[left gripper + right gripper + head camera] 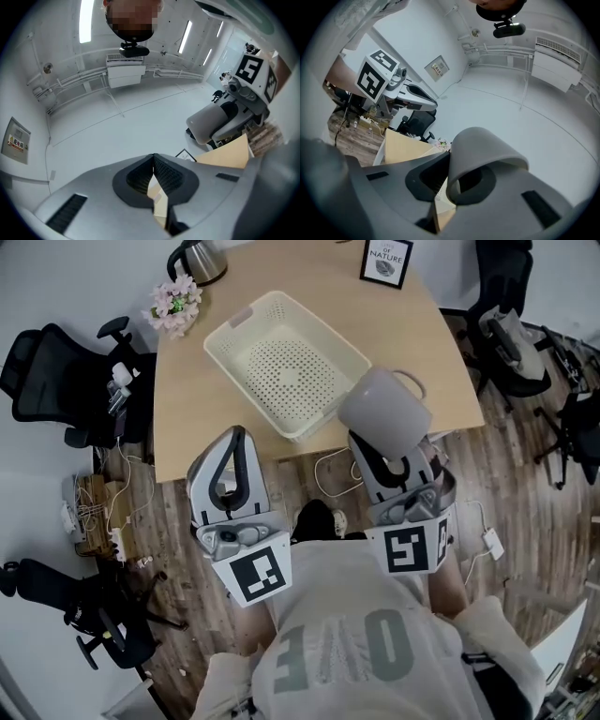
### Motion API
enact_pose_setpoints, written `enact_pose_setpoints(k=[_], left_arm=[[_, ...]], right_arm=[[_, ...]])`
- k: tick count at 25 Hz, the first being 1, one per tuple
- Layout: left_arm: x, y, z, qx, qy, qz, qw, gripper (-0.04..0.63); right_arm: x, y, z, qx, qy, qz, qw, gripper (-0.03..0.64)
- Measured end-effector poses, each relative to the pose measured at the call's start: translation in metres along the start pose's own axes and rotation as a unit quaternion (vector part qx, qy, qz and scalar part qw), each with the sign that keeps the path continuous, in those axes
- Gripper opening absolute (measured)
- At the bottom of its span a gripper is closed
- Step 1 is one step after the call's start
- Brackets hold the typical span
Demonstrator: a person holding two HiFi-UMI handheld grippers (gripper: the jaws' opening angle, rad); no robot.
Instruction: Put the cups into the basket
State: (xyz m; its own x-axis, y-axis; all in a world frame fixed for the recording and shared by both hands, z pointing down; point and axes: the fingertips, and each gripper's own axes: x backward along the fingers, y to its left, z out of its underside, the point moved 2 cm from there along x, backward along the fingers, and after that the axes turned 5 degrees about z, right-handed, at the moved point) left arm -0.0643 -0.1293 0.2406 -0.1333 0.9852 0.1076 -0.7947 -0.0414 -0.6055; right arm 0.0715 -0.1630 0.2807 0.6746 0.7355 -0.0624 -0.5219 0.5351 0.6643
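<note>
A cream perforated basket (281,362) lies empty on the wooden table (187,427). My right gripper (380,451) is shut on the rim of a grey cup (382,411), held tilted over the table's near edge, just right of the basket. In the right gripper view the cup (487,150) has its wall pinched between the jaws of the right gripper (447,176). My left gripper (234,435) hovers by the table's near edge, shut with nothing in it. Seen through its own camera, the left gripper (153,161) has its tips touching. Both grippers point upward at the ceiling.
A kettle (199,259), pink flowers (175,304) and a framed sign (385,261) stand at the table's far side. Black office chairs (56,371) (511,343) flank the table. Cables and a power strip (94,512) lie on the wooden floor.
</note>
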Motion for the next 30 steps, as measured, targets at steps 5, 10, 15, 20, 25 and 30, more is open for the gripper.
enact_pose_setpoints(k=[5,10,15,20,25,30], left_arm=[[-0.02,0.011,-0.006,-0.005,-0.011,-0.005,0.9999,0.011],[-0.041,0.026,0.008,0.005,-0.03,-0.01,0.9995,0.011],[-0.081,0.053,0.024,0.003,-0.041,-0.013,0.9991,0.011],[-0.113,0.071,0.042,0.014,-0.044,-0.008,0.9989,0.011],[-0.14,0.082,0.075,0.022,-0.026,0.011,0.9994,0.011],[-0.162,0.088,0.102,0.02,-0.015,0.03,0.9993,0.011]], right_arm=[[-0.023,-0.012,-0.001,0.0,-0.013,-0.004,1.0,0.029],[-0.061,-0.02,-0.003,0.024,-0.023,0.005,0.999,0.029],[-0.104,-0.027,-0.007,0.039,-0.022,-0.007,0.999,0.031],[-0.147,-0.04,-0.008,0.044,-0.014,-0.005,0.999,0.029],[-0.189,-0.032,-0.001,0.054,0.014,-0.044,0.997,0.029],[-0.22,-0.014,0.015,0.061,0.052,-0.109,0.991,0.031]])
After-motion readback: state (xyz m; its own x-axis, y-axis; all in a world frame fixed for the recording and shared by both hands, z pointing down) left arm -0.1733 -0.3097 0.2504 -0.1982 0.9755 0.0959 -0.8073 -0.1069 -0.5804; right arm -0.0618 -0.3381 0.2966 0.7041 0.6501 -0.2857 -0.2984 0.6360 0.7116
